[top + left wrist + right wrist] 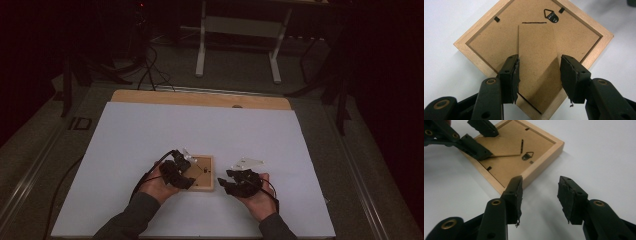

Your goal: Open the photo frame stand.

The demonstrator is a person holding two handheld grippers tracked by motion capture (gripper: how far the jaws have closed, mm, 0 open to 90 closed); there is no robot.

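A light wooden picture frame [204, 176] lies face down on the white sheet [200, 130], just in front of the person. Its brown backing board [499, 42] carries a fold-out stand flap [536, 50], a black triangular hanger [551, 15] and small black tabs. My left gripper [539, 75] hovers over the back of the frame [534, 160], open, with the stand flap between its jaws; the left pad sits right at the flap's edge. From the right gripper view, that left gripper [492, 143] reaches in at top left. My right gripper [540, 195] stands open and empty above the bare sheet, right of the frame.
The white sheet covers a wooden tabletop [200, 97] whose far edge shows. Behind it stands a white table base [240, 45], and cables [150, 70] lie on the dark floor. Both of the person's hands rest near the table's front edge.
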